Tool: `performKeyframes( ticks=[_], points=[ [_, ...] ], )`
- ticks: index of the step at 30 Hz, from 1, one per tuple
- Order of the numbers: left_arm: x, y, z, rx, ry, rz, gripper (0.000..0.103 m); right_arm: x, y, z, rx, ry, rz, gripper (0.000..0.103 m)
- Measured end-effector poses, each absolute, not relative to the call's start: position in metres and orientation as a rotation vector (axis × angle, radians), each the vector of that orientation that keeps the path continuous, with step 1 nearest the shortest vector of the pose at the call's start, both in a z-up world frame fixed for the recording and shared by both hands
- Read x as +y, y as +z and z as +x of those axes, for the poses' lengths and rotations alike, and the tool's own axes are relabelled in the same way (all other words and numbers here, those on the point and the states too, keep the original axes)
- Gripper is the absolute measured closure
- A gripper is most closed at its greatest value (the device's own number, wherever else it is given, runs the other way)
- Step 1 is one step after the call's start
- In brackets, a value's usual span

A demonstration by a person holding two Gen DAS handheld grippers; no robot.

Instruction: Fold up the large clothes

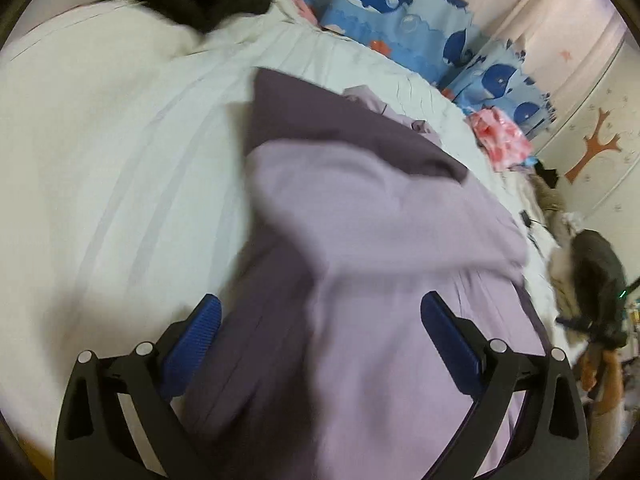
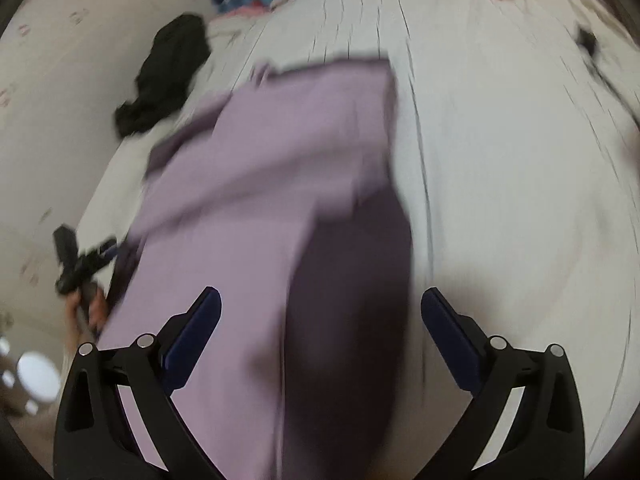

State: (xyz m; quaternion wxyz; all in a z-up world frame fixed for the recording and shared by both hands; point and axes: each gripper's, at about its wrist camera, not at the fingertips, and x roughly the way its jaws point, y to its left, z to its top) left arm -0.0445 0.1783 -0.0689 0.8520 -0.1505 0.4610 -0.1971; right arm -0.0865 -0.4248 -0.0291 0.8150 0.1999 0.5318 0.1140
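Left wrist view: a lilac garment [image 1: 360,240], partly folded with a darker purple layer showing, lies on a pale striped bed [image 1: 100,160]. It looks soft, light and floppy (likely to sag), best taken at a hem or corner. The left tongs [image 1: 320,320] stand wide open above it, gripping nothing.

Right wrist view: the same garment [image 2: 260,160] runs from near to far on the bed. The right tongs [image 2: 320,312] are spread wide and empty.
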Motion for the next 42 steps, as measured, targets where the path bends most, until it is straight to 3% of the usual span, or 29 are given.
performKeyframes(
  ticks=[4, 9, 13, 23, 24, 25, 27, 29, 31, 32, 35, 42],
  points=[
    [0.245, -0.082, -0.125, 1.042, -0.365, -0.384, 0.008, -0.431, -0.040, -0.192, 1.162, 0.341, 0.548, 0.006],
    [0.271, -0.115, -0.207, 1.125, -0.551, -0.594, 0.008, -0.427, -0.058, -0.250, 1.122, 0.476, 0.736, 0.006],
    [0.249, -0.128, -0.239, 1.138, -0.691, -0.641, 0.008, -0.414, -0.067, -0.257, 1.103, 0.541, 0.842, 0.006],
    [0.224, -0.113, -0.259, 1.050, -0.830, -0.710, 0.008, -0.379, -0.033, -0.255, 1.058, 0.664, 0.795, 0.006],
    [0.224, -0.115, -0.258, 1.050, -0.818, -0.717, 0.008, -0.380, -0.035, -0.258, 1.060, 0.659, 0.805, 0.008],
    [0.224, -0.118, -0.259, 1.046, -0.810, -0.729, 0.008, -0.381, -0.038, -0.260, 1.055, 0.645, 0.807, 0.019],
    [0.223, -0.120, -0.260, 1.041, -0.781, -0.730, 0.013, -0.381, -0.039, -0.264, 1.021, 0.607, 0.793, 0.032],
    [0.218, -0.128, -0.260, 1.074, -0.764, -0.719, 0.036, -0.381, -0.038, -0.270, 0.990, 0.577, 0.770, 0.062],
    [0.219, -0.129, -0.261, 1.071, -0.747, -0.727, 0.048, -0.384, -0.031, -0.273, 0.930, 0.574, 0.799, 0.070],
    [0.220, -0.125, -0.261, 1.052, -0.747, -0.742, 0.063, -0.384, -0.028, -0.273, 0.908, 0.574, 0.800, 0.072],
    [0.227, -0.095, -0.261, 0.947, -0.784, -0.810, 0.079, -0.382, -0.016, -0.273, 0.825, 0.608, 0.817, 0.077],
    [0.240, -0.021, -0.276, 0.774, -0.851, -0.751, 0.082, -0.385, 0.019, -0.286, 0.669, 0.708, 0.864, 0.078]
  ],
)
